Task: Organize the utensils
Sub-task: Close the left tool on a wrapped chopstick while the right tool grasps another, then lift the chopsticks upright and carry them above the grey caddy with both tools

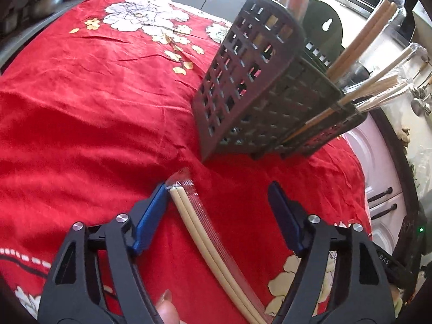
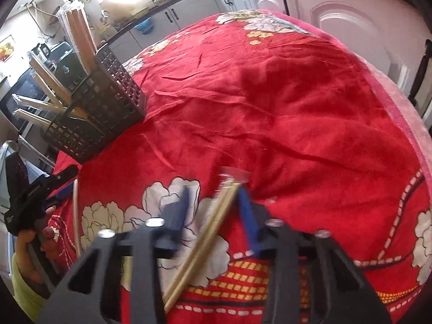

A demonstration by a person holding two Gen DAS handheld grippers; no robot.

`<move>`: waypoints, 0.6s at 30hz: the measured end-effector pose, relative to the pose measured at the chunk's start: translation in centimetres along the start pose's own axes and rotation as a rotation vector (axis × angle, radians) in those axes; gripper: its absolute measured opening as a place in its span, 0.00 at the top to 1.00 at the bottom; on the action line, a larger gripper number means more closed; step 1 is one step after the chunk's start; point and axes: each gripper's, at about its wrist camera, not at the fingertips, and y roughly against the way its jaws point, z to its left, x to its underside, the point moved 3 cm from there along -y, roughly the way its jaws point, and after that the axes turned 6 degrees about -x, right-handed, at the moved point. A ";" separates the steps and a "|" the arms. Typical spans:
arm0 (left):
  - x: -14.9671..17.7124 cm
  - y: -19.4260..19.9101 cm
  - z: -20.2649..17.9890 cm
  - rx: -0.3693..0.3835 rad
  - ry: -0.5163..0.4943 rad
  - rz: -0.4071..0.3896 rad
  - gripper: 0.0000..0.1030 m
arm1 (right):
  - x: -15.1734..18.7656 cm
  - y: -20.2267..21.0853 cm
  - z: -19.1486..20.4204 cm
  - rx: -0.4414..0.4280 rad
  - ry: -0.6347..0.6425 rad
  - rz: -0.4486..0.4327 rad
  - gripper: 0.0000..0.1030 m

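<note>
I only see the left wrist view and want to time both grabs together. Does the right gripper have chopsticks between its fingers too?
Observer: Yes. A second pair of chopsticks lies on the red cloth between the right gripper's fingers.
Operator: Is it closed on them?
Observer: Not as far as this blurred frame shows. They sit against one finger, with a gap to the other.
Operator: Where is the caddy from there?
Observer: The caddy stands well off to the right gripper's left, near the cloth's edge.
</note>
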 end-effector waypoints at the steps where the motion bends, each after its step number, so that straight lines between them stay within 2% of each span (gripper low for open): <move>1: -0.1 -0.1 -0.1 -0.012 -0.014 -0.003 0.39 | -0.1 -0.1 0.1 -0.008 0.000 0.000 0.82; 5: -0.2 -0.2 -0.2 -0.058 -0.051 -0.014 0.50 | -0.3 -0.4 1.0 -0.032 0.022 -0.007 0.87; 6: -0.3 -0.2 -0.1 -0.074 -0.058 -0.018 0.56 | -0.4 -0.4 1.3 -0.047 0.027 -0.008 0.89; 7: -0.3 -0.3 0.0 -0.084 -0.062 -0.020 0.62 | -0.4 -0.4 1.6 -0.061 0.035 -0.011 0.90; 11: -0.3 -0.1 0.4 -0.107 -0.068 -0.019 0.74 | -0.6 0.0 3.4 -0.108 0.076 -0.030 0.92; 13: -0.4 0.1 0.8 -0.074 -0.045 -0.008 0.90 | -0.8 0.3 4.3 -0.128 0.101 -0.038 0.92; 15: -0.4 0.4 1.0 -0.032 -0.023 0.000 0.96 | -1.2 0.5 5.3 -0.145 0.120 -0.043 0.92; 18: -0.4 1.3 0.9 0.003 -0.017 -0.010 0.97 | -1.5 1.2 6.6 -0.166 0.155 -0.058 0.93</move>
